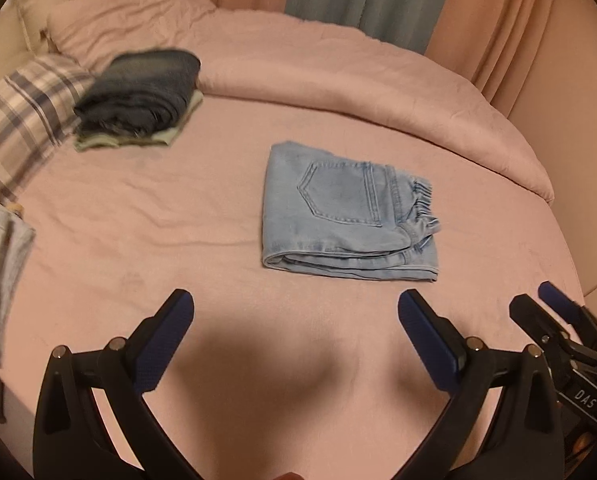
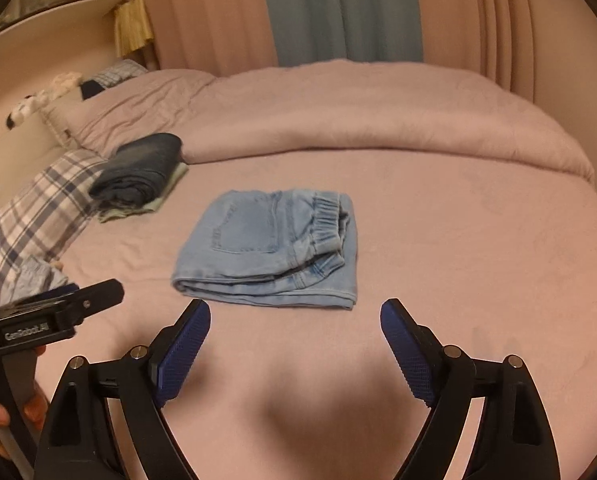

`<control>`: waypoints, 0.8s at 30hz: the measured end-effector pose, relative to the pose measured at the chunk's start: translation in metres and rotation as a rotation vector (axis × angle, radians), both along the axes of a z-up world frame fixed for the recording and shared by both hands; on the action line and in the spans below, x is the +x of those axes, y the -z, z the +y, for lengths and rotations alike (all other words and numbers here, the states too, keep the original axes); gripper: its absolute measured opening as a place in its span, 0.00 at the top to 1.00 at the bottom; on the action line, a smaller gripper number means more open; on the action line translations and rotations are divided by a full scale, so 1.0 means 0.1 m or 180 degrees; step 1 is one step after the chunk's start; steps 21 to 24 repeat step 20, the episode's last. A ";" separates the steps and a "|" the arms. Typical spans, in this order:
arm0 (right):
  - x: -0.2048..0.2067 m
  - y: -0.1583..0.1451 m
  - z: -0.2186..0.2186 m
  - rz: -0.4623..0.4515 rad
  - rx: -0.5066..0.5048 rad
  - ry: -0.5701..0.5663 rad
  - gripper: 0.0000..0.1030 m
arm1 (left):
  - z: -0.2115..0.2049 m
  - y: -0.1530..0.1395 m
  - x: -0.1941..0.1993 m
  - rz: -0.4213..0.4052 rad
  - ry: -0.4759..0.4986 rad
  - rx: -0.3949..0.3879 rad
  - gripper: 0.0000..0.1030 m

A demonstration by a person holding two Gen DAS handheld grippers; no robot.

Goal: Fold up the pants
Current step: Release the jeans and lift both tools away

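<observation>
your left gripper (image 1: 294,312), black frame with blue ribbed pads, hangs low over the pink bedsheet (image 1: 138,216), jaws spread wide, nothing between them; shadow of the tool falls on the sheet just under it. your right gripper (image 2: 294,316), same build, also stands with jaws wide apart and empty; in the left wrist view it shows at the right edge (image 1: 546,300), close beside the left one

folded light-blue denim pants (image 1: 348,212) lie flat on the sheet ahead of both grippers, apart from the pads, back pocket facing up, elastic waistband bunched at the right side, layered fold edges toward you. in the right wrist view the pants (image 2: 270,248) sit just beyond the fingertips, slightly left of centre

stack of folded dark-blue jeans (image 1: 138,96) rests on a pale green folded cloth (image 1: 138,140) to the far left, touching a plaid blue-and-white pillow (image 1: 22,120). rumpled pink duvet (image 1: 358,76) is heaped along the far side of the bed. peach and grey-blue curtains (image 2: 338,12) hang behind
</observation>
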State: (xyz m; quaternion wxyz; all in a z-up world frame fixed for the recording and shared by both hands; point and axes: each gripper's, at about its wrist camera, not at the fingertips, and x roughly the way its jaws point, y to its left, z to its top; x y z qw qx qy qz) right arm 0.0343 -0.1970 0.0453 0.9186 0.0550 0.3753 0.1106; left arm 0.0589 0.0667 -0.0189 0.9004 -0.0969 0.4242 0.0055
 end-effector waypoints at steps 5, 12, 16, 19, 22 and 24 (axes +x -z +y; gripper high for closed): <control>-0.15 -0.19 0.02 -0.0064 0.0019 -0.0013 0.15 | -0.20 -0.29 -0.19 -0.0176 0.0150 0.0170 0.01; -0.27 -0.36 0.01 -0.0197 0.0023 -0.0011 0.15 | -0.39 -0.48 -0.32 -0.0276 0.0298 0.0388 0.01; -0.32 -0.43 -0.02 -0.0248 0.0026 0.0031 0.15 | -0.42 -0.53 -0.36 -0.0313 0.0292 0.0391 0.01; -0.34 -0.45 -0.02 -0.0265 0.0032 0.0035 0.15 | -0.46 -0.53 -0.37 -0.0314 0.0311 0.0398 0.01; -0.35 -0.45 -0.02 -0.0272 0.0032 0.0032 0.15 | -0.48 -0.54 -0.37 -0.0314 0.0320 0.0400 0.01; -0.35 -0.45 -0.02 -0.0272 0.0032 0.0032 0.15 | -0.48 -0.54 -0.37 -0.0314 0.0320 0.0400 0.01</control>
